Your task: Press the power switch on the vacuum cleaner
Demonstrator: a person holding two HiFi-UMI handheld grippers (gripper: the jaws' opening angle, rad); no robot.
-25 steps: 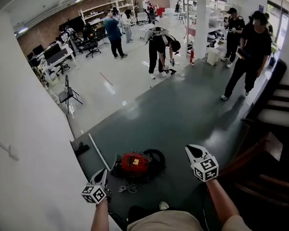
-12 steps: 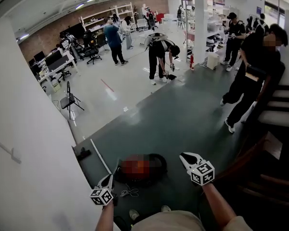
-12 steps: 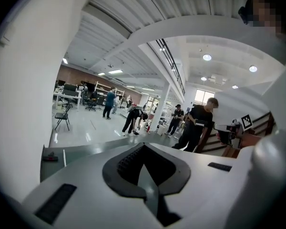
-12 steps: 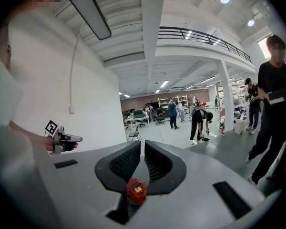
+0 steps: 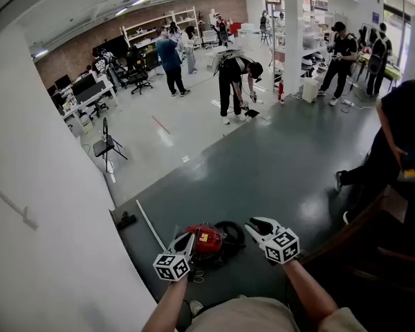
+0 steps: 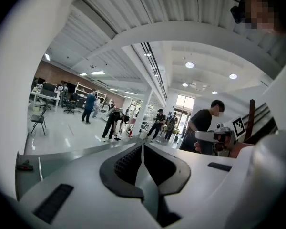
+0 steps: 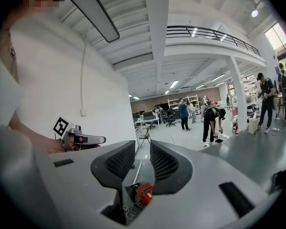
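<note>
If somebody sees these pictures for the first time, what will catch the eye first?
The red vacuum cleaner on the dark floor, low in the head view, stands out first. At its two sides in that view are the left tongs, shut, and the right tongs, open. Farther back, a person in black bends down over the pale floor.

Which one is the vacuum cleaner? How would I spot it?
Start at the big white wall on the left and drop to the dark floor beside it. The vacuum cleaner sits there, near a thin white tube: it's the only bright red thing, with a black hose looped beside it.
</note>
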